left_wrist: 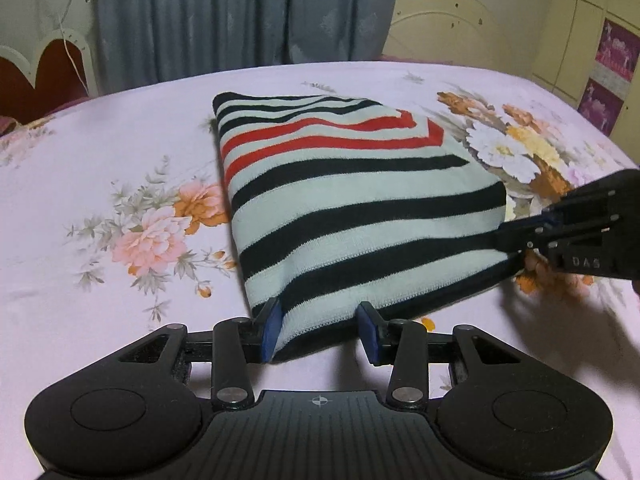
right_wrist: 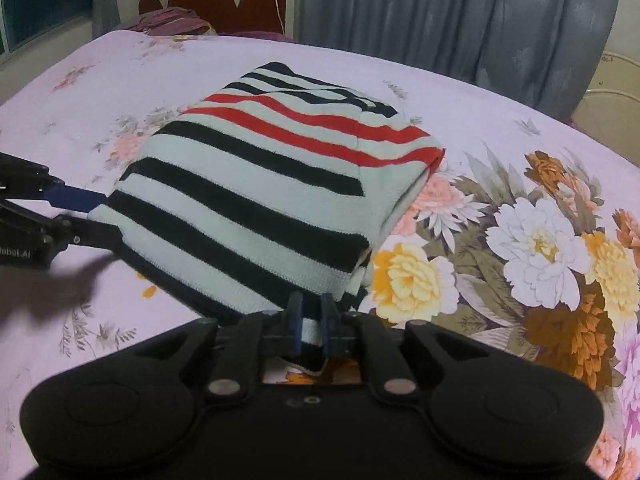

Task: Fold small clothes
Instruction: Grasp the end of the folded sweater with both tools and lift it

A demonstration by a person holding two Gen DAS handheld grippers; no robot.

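A small knitted garment point(left_wrist: 348, 200) with black, white and red stripes lies folded on the bed; it also shows in the right wrist view point(right_wrist: 260, 200). My left gripper point(left_wrist: 320, 330) is open, its blue pads on either side of the garment's near hem, which lies between them. My right gripper point(right_wrist: 311, 322) is shut on the garment's near corner, with cloth pinched between its pads. In the left wrist view the right gripper point(left_wrist: 516, 240) shows at the garment's right corner. In the right wrist view the left gripper point(right_wrist: 90, 216) shows at the garment's left edge.
The bed sheet point(left_wrist: 100, 160) is pale pink with flower prints, large flowers point(right_wrist: 540, 248) right of the garment. Grey curtains point(left_wrist: 240, 12) hang behind the bed. A red and white headboard point(right_wrist: 224, 0) and a crumpled purple cloth point(right_wrist: 172, 22) stand at the far end.
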